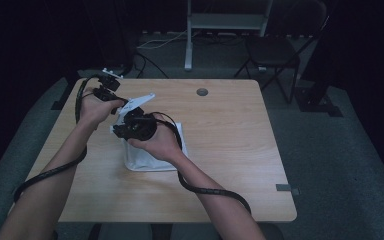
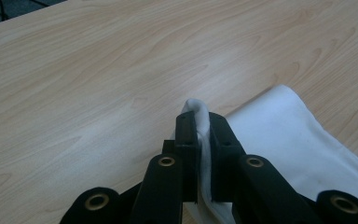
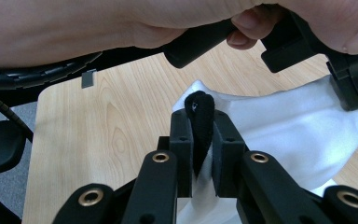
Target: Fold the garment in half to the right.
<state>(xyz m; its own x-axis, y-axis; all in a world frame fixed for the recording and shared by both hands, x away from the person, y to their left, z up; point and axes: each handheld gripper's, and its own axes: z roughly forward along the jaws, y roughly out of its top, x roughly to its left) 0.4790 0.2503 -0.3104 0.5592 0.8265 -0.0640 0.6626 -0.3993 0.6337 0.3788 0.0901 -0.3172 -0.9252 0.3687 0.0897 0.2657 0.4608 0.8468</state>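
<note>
1. High view: white cloth [image 1: 147,152] lies on the wooden table [image 1: 230,150], left of its middle, nearer the left edge than the right, well in from the near edge.
2. Left gripper [image 1: 111,92] sits above the far-left part of the table, just beyond the cloth; left hand [image 1: 96,107] wraps its body.
3. Right gripper [image 1: 132,125] is directly over the cloth's far edge; right hand [image 1: 157,142] covers much of the cloth from above.
4. Left gripper view: left gripper [image 2: 199,122] jaws are clamped on a raised fold of the white cloth [image 2: 284,140]; rest of the cloth drapes down to the table [image 2: 98,93] on the right.
5. Right gripper view: right gripper [image 3: 200,122] jaws are pinched on the white cloth [image 3: 284,126], with a dark strip between the pads; what the strip is cannot be told.
6. Same view: left hand [image 3: 121,23] and the other gripper's black body crowd the top, close over the cloth.
7. Black cables [image 1: 210,191] trail from both grippers along the forearms, one crossing the near part of the table.
8. Grommet hole [image 1: 202,92] near the far edge; grey tab [image 1: 286,188] at the near-right corner; both well apart from the cloth.
9. Chair [image 1: 275,55] and metal stand [image 1: 225,22] on the floor beyond the far edge.
</note>
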